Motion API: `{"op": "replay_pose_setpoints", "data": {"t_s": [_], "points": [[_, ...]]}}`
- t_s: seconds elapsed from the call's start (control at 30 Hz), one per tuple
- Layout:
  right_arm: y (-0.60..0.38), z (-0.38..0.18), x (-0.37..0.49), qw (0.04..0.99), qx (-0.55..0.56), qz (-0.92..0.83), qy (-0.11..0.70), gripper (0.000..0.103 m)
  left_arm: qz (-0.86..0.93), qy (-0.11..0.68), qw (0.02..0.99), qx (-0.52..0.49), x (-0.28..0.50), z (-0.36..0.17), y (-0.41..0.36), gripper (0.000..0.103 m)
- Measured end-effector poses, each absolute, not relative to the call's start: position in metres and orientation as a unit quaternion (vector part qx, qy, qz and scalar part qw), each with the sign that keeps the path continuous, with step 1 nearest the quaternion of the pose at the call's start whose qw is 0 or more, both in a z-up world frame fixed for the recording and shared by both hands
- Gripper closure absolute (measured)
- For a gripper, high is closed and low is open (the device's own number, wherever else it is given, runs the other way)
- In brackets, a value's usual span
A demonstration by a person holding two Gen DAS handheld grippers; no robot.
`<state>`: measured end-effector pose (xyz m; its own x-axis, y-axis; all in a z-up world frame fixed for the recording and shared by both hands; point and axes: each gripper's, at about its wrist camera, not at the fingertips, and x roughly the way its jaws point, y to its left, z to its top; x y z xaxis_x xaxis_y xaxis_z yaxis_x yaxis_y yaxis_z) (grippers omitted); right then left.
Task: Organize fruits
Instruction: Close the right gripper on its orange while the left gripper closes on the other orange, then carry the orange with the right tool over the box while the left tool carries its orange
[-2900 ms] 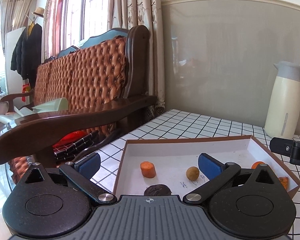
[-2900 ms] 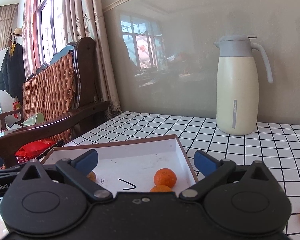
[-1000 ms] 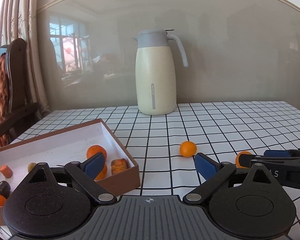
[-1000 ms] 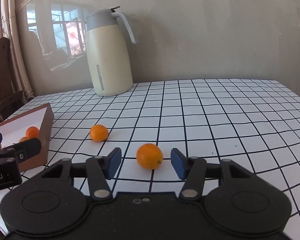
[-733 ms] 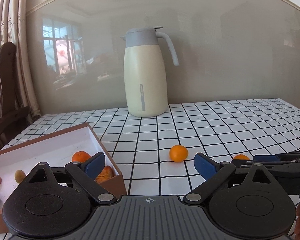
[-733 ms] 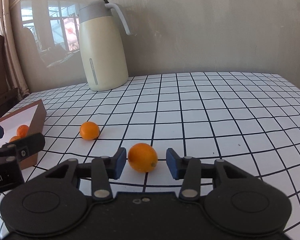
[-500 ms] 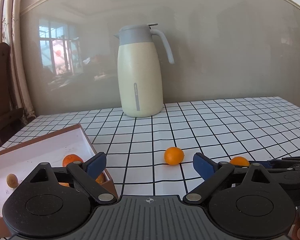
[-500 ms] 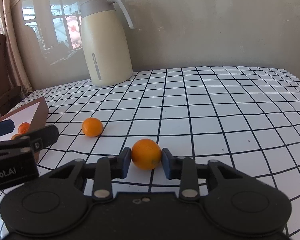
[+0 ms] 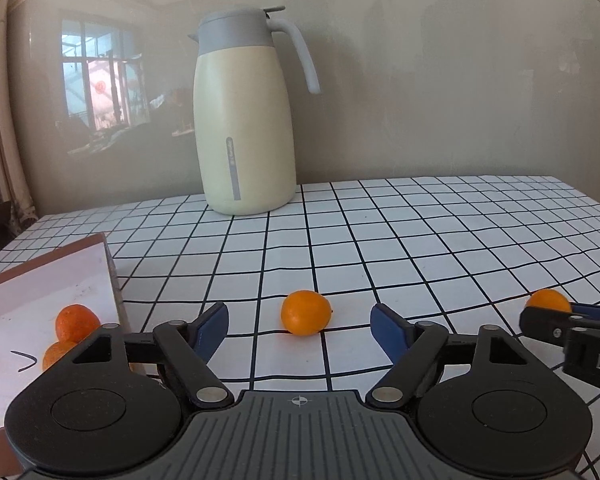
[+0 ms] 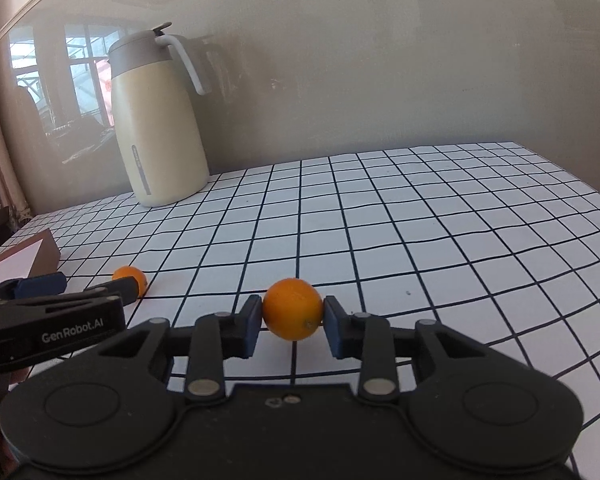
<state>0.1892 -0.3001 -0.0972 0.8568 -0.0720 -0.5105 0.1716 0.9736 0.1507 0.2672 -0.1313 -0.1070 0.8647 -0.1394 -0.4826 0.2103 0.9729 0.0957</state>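
A small orange [image 9: 306, 312] lies on the checked table between and just beyond the blue pads of my left gripper [image 9: 299, 330], whose jaws are closing; the pads do not touch it. In the right wrist view that same orange [image 10: 130, 276] shows partly behind the left gripper's fingers [image 10: 40, 284]. My right gripper [image 10: 292, 320] is shut on a second orange [image 10: 293, 314], both pads pressing its sides, just above the table. From the left wrist view this held orange [image 9: 548, 300] peeks over the right gripper's fingers [image 9: 560, 320]. A brown box [image 9: 108, 256] with oranges [image 9: 76, 322] inside stands at left.
A cream thermos jug [image 9: 244, 120] with a grey lid and handle stands at the back near the wall. The table's right edge [image 9: 596, 204] falls away at far right. A curtain and a wooden chair lie beyond the table's left side.
My left gripper swung right from the box toward the loose orange, its jaws narrowing around it. My right gripper shut on the other orange and moved it slightly.
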Motion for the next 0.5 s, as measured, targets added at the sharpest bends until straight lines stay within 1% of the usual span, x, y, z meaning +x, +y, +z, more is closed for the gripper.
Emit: {"op": "replay_pose_setpoints", "data": {"t_s": [0.03,0.27,0.3,0.33,0.37,0.43,0.5], "points": [[-0.302,-0.097,0.188,0.959,0.095,-0.067,0.258,0.078,-0.091,0.248,0.962,0.073,0.271,-0.109,-0.133,0.030],[-0.311,-0.094,0.184,0.961,0.096,-0.081,0.246,0.078,-0.090,0.267,0.957,0.064,0.294,-0.115,-0.140,0.040],[-0.311,-0.094,0.184,0.961,0.096,-0.081,0.246,0.078,-0.090,0.273,0.956,0.063,0.297,-0.116,-0.141,0.047],[-0.312,-0.094,0.184,0.961,0.097,-0.080,0.246,0.078,-0.091,0.280,0.954,0.062,0.301,-0.117,-0.142,0.052],[-0.312,-0.093,0.184,0.961,0.098,-0.079,0.246,0.078,-0.093,0.288,0.951,0.059,0.304,-0.118,-0.142,0.054],[-0.311,-0.093,0.183,0.962,0.099,-0.078,0.243,0.078,-0.094,0.299,0.948,0.054,0.308,-0.120,-0.142,0.065],[-0.310,-0.092,0.183,0.962,0.103,-0.075,0.241,0.078,-0.092,0.301,0.948,0.050,0.308,-0.120,-0.141,0.068]]}}
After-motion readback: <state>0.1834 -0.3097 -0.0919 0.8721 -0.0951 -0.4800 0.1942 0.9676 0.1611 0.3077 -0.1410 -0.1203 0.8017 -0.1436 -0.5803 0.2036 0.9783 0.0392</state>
